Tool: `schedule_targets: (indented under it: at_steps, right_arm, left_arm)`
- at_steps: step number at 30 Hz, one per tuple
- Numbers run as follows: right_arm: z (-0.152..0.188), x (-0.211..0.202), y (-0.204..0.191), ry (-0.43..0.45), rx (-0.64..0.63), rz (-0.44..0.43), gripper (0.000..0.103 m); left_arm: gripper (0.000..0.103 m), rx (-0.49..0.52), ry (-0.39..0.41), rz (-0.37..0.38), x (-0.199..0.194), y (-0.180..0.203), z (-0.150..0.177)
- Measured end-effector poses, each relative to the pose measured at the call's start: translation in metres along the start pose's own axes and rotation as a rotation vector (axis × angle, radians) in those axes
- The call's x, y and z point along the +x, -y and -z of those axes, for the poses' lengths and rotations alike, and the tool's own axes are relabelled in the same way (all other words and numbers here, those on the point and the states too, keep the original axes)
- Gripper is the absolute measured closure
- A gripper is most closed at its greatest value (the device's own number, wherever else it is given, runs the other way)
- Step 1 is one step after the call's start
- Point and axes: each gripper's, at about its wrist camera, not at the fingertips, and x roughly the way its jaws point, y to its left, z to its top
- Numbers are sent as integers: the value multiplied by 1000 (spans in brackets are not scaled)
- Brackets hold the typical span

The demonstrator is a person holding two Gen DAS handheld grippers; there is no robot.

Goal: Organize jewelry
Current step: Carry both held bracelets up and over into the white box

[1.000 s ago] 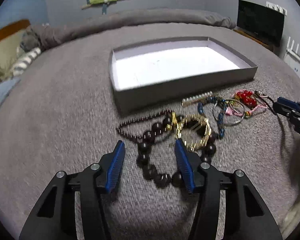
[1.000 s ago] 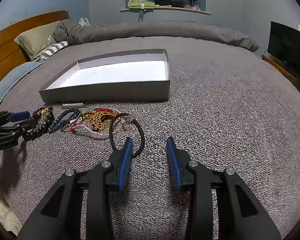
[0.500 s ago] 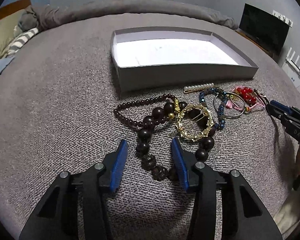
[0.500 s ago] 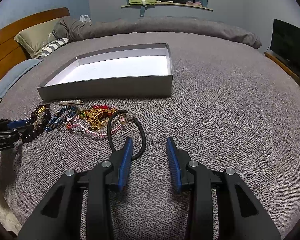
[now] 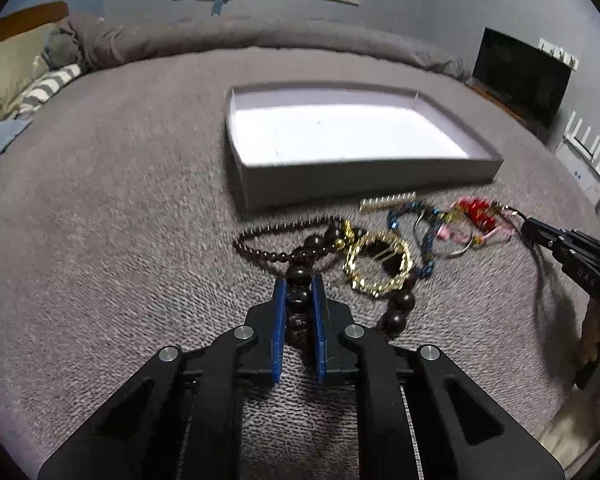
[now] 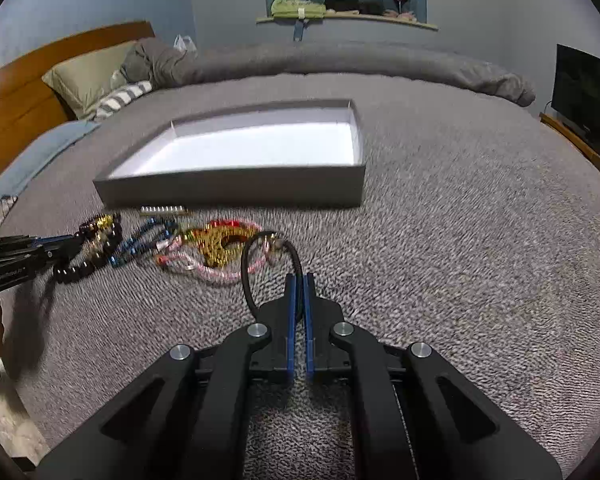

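Note:
On the grey bedspread, my left gripper (image 5: 299, 280) has its jaws closing on the big dark bead bracelet (image 5: 396, 312), and one bead is pinched between the blue pads. A gold ring ornament (image 5: 376, 264) and a thin strand of small beads (image 5: 268, 256) lie against the bracelet. My right gripper (image 6: 299, 280) is shut on the cord of a black hair tie (image 6: 246, 264), which loops out to the left. A gold and red piece (image 6: 220, 240), pink cords and a blue bead bracelet (image 6: 140, 240) lie beside it. The open grey box (image 5: 364, 176) with a white floor stands just behind them.
A pearl clip (image 5: 386, 202) lies by the box's front wall. Pillows (image 6: 88, 72) and a wooden headboard (image 6: 28, 92) are at the left, and a rolled duvet (image 6: 340, 60) runs along the far side. A dark screen (image 6: 584, 92) stands at the right.
Both grippers have gone from open to closed. The left one closed on the dark beads, the right one on the hair tie cord. Neither hand has shifted much.

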Motion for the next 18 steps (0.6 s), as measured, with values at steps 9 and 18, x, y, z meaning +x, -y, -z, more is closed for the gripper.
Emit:
schedule_targets:
  at_steps: [9,18]
  right_arm:
    - [-13,-24,-6,119,-21,15,99]
    - [-34,-37,-8,187,-8,24,99]
  left_arm:
    - [90,77,117,-18,-39,24,-7]
    - [90,70,163,10,-52,26,-33]
